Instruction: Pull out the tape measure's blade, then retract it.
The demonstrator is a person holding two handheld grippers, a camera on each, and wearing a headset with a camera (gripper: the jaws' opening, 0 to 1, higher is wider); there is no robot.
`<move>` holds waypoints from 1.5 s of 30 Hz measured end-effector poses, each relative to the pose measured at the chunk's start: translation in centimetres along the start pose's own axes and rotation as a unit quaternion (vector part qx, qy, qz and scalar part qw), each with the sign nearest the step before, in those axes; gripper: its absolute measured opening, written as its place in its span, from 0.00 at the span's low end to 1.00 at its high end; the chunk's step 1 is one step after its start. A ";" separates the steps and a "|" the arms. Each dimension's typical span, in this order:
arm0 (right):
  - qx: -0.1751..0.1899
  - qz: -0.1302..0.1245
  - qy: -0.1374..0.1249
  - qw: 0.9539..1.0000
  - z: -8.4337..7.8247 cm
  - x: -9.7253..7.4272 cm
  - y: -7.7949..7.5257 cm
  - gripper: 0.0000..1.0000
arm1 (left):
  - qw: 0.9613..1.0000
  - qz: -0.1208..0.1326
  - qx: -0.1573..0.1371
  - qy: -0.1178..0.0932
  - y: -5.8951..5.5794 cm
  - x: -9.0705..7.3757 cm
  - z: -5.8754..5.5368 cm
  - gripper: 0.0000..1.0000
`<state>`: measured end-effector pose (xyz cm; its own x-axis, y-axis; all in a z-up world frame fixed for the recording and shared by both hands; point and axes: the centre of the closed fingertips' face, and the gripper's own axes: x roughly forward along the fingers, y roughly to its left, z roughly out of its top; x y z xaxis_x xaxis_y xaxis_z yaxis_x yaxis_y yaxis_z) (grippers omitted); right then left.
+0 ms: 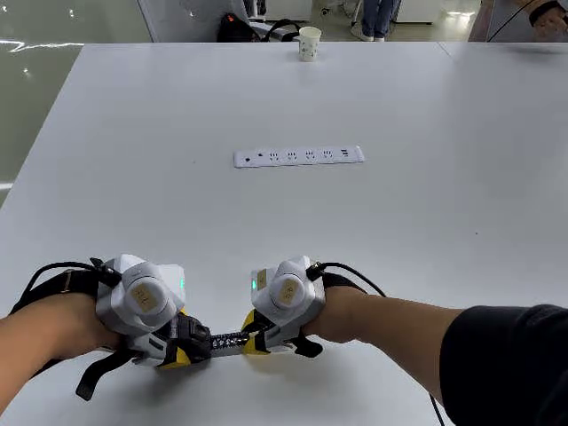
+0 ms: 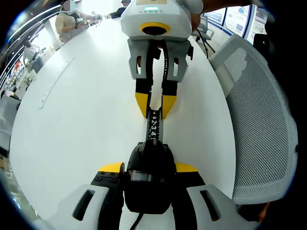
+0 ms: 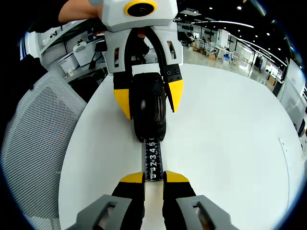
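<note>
The black tape measure case [image 2: 149, 176] sits between the yellow-tipped jaws of my left gripper [image 2: 148, 168], which is shut on it. A short length of black blade [image 2: 154, 125] with white numbers runs out of the case. My right gripper [image 3: 154, 178] is shut on the blade's [image 3: 152, 163] free end. In the head view both grippers face each other low on the white table [image 1: 284, 204], left gripper [image 1: 177, 344] and right gripper [image 1: 253, 335], with the blade [image 1: 227, 340] bridging a small gap. In the right gripper view the case [image 3: 148, 108] stands upright between the left jaws.
A white power strip [image 1: 299, 157] lies mid-table and a paper cup [image 1: 309, 43] stands at the far edge. A grey mesh chair [image 2: 259, 115] sits just off the near table edge. People stand at the far end of the room.
</note>
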<state>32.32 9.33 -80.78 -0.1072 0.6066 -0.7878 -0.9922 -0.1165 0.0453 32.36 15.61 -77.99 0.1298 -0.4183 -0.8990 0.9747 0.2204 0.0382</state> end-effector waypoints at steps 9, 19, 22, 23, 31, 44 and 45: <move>0.004 -0.001 0.003 1.000 -0.5 -0.4 0.0 0.09 | 1.000 0.001 0.001 -0.001 0.0 0.0 0.1 0.32; 0.004 0.000 0.008 1.000 -1.1 -0.7 -0.2 0.09 | 1.000 0.002 -0.002 -0.001 0.1 0.1 0.1 0.32; 0.008 -0.001 0.007 1.000 -1.2 -0.8 -0.2 0.09 | 1.000 0.002 -0.002 -0.002 0.1 0.1 0.1 0.32; 0.009 -0.001 0.007 1.000 -1.3 -0.9 -0.2 0.09 | 1.000 0.002 -0.002 -0.002 0.1 0.1 0.0 0.32; 0.012 -0.002 0.010 1.000 -1.6 -1.3 -0.2 0.09 | 1.000 0.003 -0.002 -0.002 0.1 0.1 0.0 0.32; 0.019 -0.006 0.010 1.000 -2.3 -1.8 -0.2 0.09 | 1.000 0.002 0.000 -0.001 -0.1 0.0 0.1 0.32; 0.019 -0.007 0.010 1.000 -2.3 -1.8 -0.2 0.09 | 1.000 0.002 0.000 -0.001 -0.1 0.0 0.1 0.32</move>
<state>32.84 6.43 -80.79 -0.0928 0.5919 -0.8007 -0.9953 -0.0788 0.0571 32.32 15.50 -77.99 0.1344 -0.4198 -0.8976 0.9741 0.2222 0.0419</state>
